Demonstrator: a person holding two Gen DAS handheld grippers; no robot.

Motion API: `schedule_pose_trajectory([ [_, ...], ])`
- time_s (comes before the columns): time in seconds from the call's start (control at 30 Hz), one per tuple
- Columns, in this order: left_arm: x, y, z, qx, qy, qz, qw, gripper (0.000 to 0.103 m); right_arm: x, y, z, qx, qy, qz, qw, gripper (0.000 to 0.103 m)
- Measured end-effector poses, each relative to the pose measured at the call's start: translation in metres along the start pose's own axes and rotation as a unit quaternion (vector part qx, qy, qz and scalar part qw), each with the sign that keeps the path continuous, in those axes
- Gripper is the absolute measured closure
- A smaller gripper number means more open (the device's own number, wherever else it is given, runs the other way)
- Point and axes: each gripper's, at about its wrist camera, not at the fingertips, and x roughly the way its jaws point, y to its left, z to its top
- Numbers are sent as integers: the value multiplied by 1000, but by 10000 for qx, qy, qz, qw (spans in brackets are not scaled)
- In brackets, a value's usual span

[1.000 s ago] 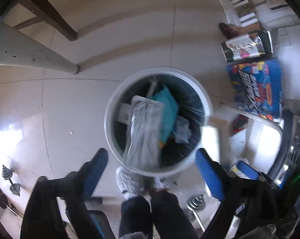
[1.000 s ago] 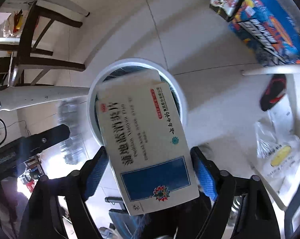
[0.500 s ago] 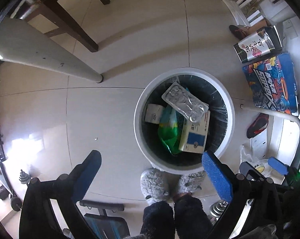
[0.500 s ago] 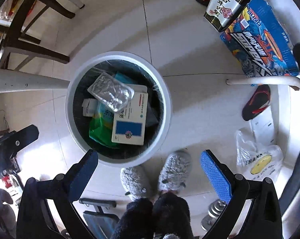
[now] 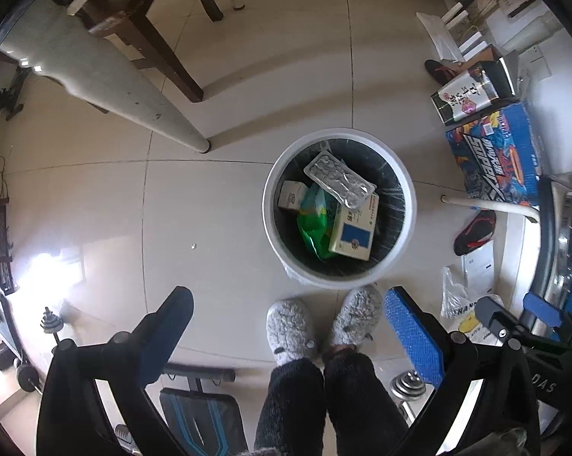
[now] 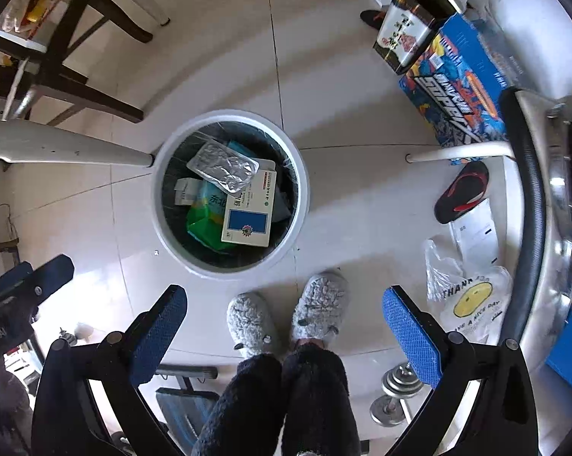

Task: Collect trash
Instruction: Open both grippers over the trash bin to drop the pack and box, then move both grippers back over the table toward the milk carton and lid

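A white round trash bin (image 5: 409, 205) (image 6: 303, 197) with a dark liner stands on the tiled floor below both grippers. Inside it lie a silver blister pack (image 5: 339, 178) (image 6: 223, 167), a white medicine box with a blue patch (image 5: 354, 233) (image 6: 250, 216), a green bag (image 5: 312, 224) (image 6: 204, 218) and a small white box (image 5: 291, 195). My left gripper (image 5: 286, 326) is open and empty, high above the floor. My right gripper (image 6: 286, 323) is open and empty, also high above the bin.
The person's grey slippers (image 5: 289, 328) (image 6: 318, 311) stand just in front of the bin. A white table leg (image 5: 134, 102) and dark chair legs (image 5: 164, 45) are at the left. Blue carton (image 5: 495, 159), tin box (image 5: 468, 98), sandal (image 5: 476, 230), plastic bag (image 6: 468, 304) and dumbbells (image 5: 407, 387) lie at the right.
The right gripper let go of the medicine box, which now lies in the bin, and the blister pack fell in too. Both grippers have risen away from the bin.
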Motion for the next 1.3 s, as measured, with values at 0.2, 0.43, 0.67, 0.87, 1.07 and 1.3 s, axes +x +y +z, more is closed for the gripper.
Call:
schedule_pose_trajectory([
  [0.2, -53, -1, -23, -21, 0, -80, 10000, 0, -59, 3, -20, -15, -103, -7, 9999, 0],
  [0.43, -139, -1, -47, 84, -161, -157, 9997, 0, -158, 6, -44, 120, -278, 150, 9994, 0],
  [0.67, -219, 6, -67, 241, -340, -114, 9991, 0, -253, 23, -69, -19, -373, 268, 9989, 0],
  [0.87, -276, 11, -61, 151, -707, -180, 9972, 0, -316, 37, -76, -82, -474, 345, 9982, 0],
  [1.07, -337, 8, -7, 145, -1431, -100, 9896, 0, -391, 36, -32, 296, -1054, 667, 9918, 0],
  [1.3, -372, -13, 98, 74, -1937, 417, 9802, 0, -450, 19, 76, 468, -1558, 631, 9847, 0],
])
